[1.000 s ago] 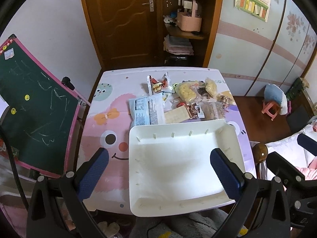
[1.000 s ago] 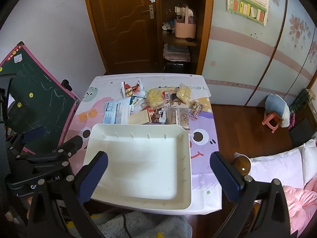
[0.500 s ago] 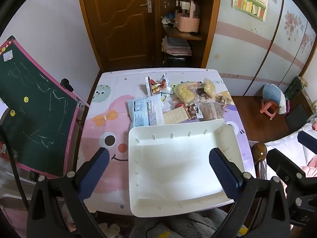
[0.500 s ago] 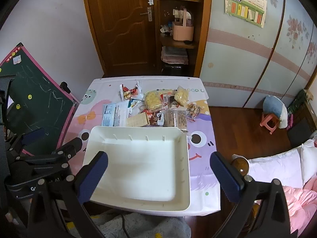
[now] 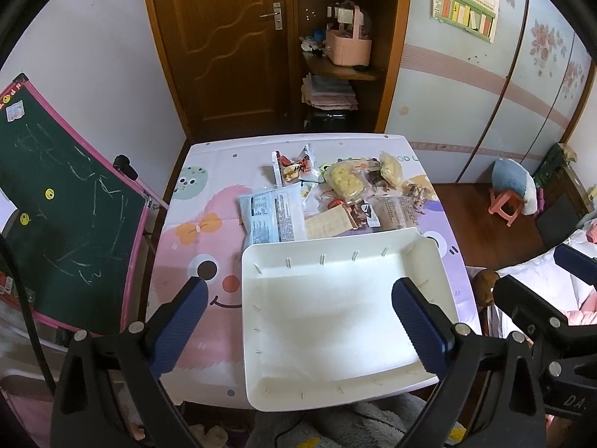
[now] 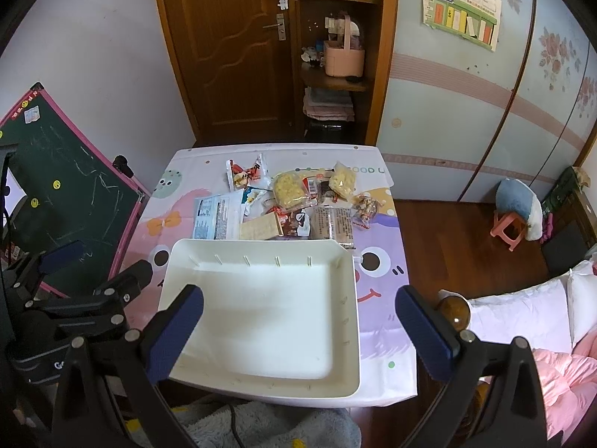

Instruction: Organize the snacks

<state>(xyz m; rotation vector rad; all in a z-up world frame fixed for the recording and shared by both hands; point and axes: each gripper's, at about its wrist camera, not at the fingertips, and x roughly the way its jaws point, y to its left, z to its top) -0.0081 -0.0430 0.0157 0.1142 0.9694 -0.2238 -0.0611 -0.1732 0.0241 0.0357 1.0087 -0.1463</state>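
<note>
Hovering above the counter [image 5: 194,224]: left gripper [image 5: 298,321] and right gripper [image 6: 300,330], both spread wide, grasping nothing. White tray [image 5: 335,298] is sitting empty at the near edge; snack packets [image 5: 335,201] are lying piled just beyond its far rim.

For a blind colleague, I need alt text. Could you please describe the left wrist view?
An empty white tray sits on a cartoon-print table, with a pile of snack packets just beyond its far edge. The open left gripper hovers above the tray, holding nothing; a green chalkboard leans at left.
</note>
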